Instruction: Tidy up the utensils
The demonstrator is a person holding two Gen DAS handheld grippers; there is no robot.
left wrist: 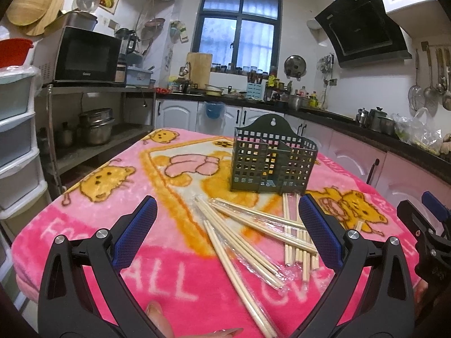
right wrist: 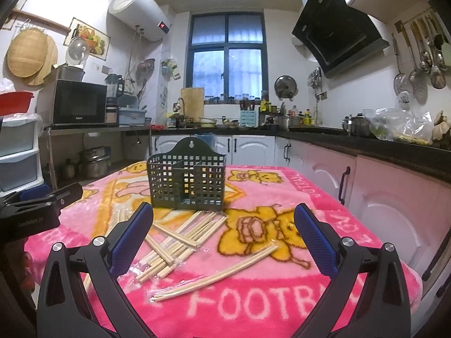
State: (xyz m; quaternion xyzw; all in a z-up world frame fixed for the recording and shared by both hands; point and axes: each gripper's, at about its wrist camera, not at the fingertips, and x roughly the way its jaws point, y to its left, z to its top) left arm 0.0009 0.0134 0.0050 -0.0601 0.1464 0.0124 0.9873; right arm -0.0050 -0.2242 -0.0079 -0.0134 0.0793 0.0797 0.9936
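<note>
Pink fleece blanket (right wrist: pixel 253 304) printed with yellow bears covered the table, and a dark green slotted utensil holder (right wrist: pixel 187 180) stood upright on it. Wooden chopsticks (right wrist: pixel 174 242) lay scattered just in front of the holder, some in clear wrap, with one loose pair (right wrist: pixel 220 273) lying apart toward the right. The left gripper (left wrist: pixel 228 225) and the right gripper (right wrist: pixel 224 225) both hovered above the chopsticks with jaws spread wide, holding nothing.

The left claw (left wrist: pixel 227 219) has its two fingers spread wide and holds nothing. The right claw (right wrist: pixel 224 225) is also wide apart and empty, beside the left one.
</note>
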